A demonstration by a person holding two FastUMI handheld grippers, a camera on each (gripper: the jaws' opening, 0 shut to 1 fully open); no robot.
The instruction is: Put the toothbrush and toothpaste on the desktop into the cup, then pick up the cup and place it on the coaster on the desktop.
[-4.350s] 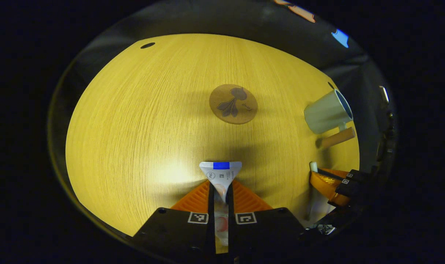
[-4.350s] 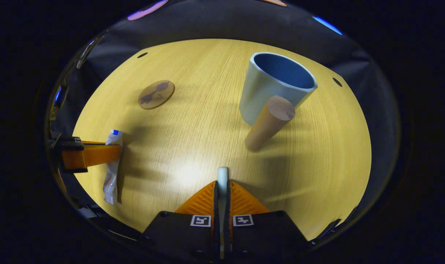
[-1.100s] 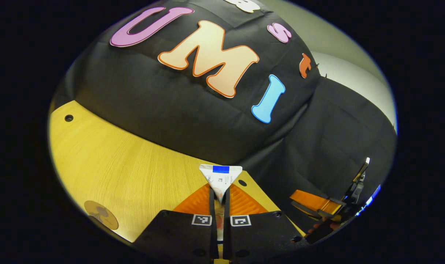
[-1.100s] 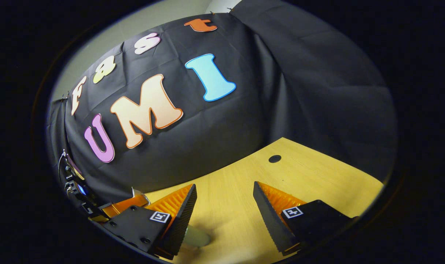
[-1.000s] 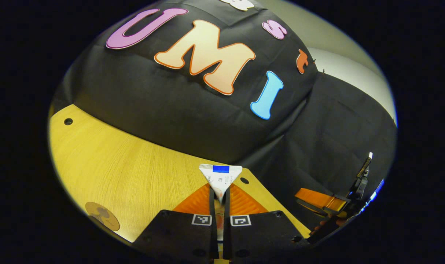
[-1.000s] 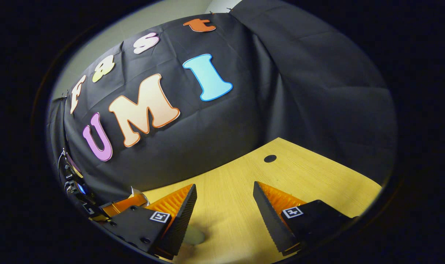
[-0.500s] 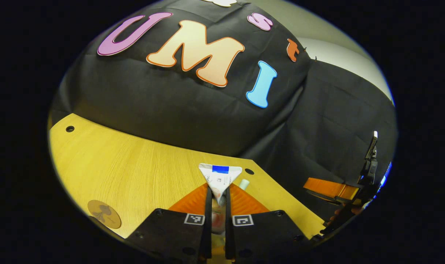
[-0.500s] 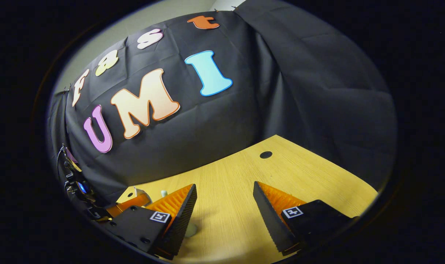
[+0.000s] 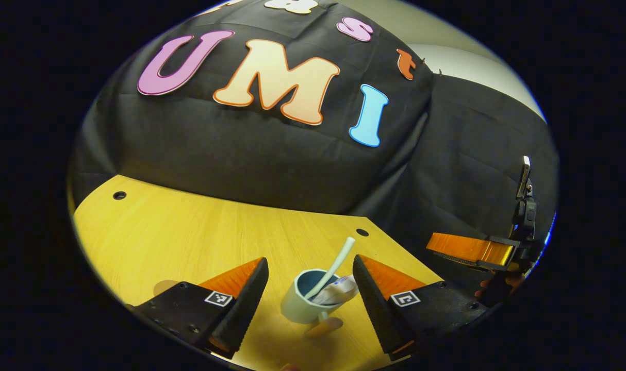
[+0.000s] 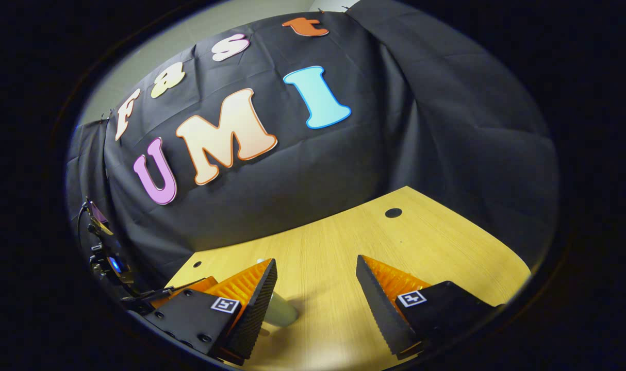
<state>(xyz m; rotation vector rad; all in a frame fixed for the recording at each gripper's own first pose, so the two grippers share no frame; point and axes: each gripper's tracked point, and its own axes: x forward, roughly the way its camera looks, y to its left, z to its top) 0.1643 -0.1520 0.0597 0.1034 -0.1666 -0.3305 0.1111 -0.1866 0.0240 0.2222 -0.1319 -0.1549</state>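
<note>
the left gripper (image 9: 310, 273) stands released above the cup (image 9: 307, 304), since the toothbrush (image 9: 333, 266) and toothpaste (image 9: 339, 289) already sit inside. the right gripper (image 10: 315, 278) gapes too, holding nothing, free to lift the cup toward the coaster.

A: Construction of the left gripper (image 9: 309, 259)?
B: Two wedge-shaped fingers (image 9: 241, 293) with saw-toothed inner faces. Each sits on a blocky mount bearing a square black-and-white coded marker (image 9: 217, 298) and small round screw recesses (image 9: 190, 326).
A: And the right gripper (image 10: 316, 259)?
B: Same pattern: ribbed wedge fingers (image 10: 380, 293), one square coded marker (image 10: 411, 298) per mount, screw recesses (image 10: 203, 337) along the lower edge
</note>
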